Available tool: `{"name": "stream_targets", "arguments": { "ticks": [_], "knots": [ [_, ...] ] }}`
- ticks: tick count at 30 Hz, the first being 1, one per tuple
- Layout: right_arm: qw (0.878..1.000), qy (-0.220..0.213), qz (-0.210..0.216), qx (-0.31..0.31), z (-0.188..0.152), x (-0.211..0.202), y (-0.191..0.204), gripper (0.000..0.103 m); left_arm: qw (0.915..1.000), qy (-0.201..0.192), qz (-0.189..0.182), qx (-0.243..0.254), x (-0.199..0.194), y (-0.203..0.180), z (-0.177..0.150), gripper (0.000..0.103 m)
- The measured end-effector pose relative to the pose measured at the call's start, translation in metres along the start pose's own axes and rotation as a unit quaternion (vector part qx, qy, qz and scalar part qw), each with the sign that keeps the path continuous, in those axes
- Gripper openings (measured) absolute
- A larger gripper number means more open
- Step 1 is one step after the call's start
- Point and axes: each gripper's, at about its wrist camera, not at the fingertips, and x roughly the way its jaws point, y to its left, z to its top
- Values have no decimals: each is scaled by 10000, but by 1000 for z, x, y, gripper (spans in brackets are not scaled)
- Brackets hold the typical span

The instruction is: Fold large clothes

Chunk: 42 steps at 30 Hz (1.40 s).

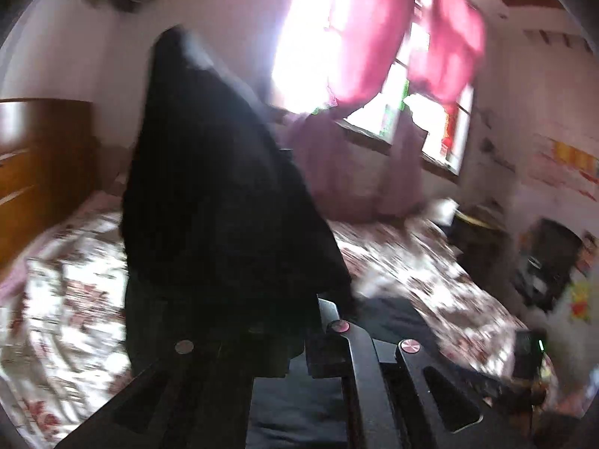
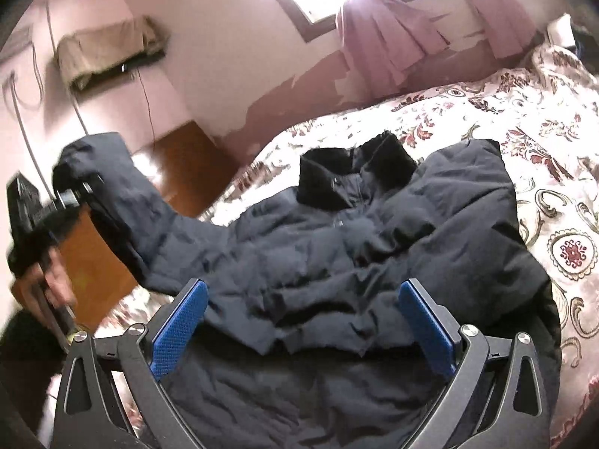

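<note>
The dark padded jacket [image 2: 337,254] lies front-up across the floral bedspread [image 2: 543,119], its plush collar [image 2: 355,176] toward the far wall and its hem nearest the right wrist camera. One sleeve [image 2: 123,202] is raised off the bed at the left.

Judged from its quilted, puffy surface and deep soft creases, the jacket is bulky but light, limp rather than stiff, and springy enough to push a fold back open. The shell looks smooth, so a shallow pinch may slip. The sound places to take hold are the cuff, the hem edge and the shoulder seams, where the fabric is doubled.

The left gripper [image 2: 75,194], held in the person's hand [image 2: 45,280], has its jaws pressed together on the sleeve near the cuff. In the left wrist view the cloth hangs as a dark mass over the fingers.

The right gripper [image 2: 299,314] hovers over the lower body of the jacket, its blue pads [image 2: 179,321] spread wide and holding nothing.

A wooden headboard [image 2: 179,161] stands at the far left, and pink curtains [image 2: 382,41] hang at the window beyond.
</note>
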Motion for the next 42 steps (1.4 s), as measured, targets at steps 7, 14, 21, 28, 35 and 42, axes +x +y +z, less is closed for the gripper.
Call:
{"name": "stream_targets", "arguments": {
  "ticks": [7, 14, 21, 28, 35, 42],
  "knots": [
    [9958, -92, 473, 773, 11, -12, -42, 101, 9919, 1055, -684, 201, 63, -64, -63, 5],
    [9792, 128, 1041, 1734, -7, 8, -86, 101, 9721, 2231, -649, 333, 124, -88, -144, 5],
    [9599, 500, 1391, 2382, -23, 52, -105, 101, 9616, 2630, -296, 726, 133, -96, -169, 10],
    [9552, 730, 1275, 2568, -33, 75, -101, 98, 9590, 2589, -769, 854, 119, -113, -178, 74],
    [9697, 1290, 200, 2067, -39, 89, -80, 12, 9715, 2272, -396, 548, 89, -96, -157, 78],
    [9945, 456, -434, 842, 0, 52, -38, 4, 9800, 1897, 596, 9, 56, -30, -125, 83]
  ]
}}
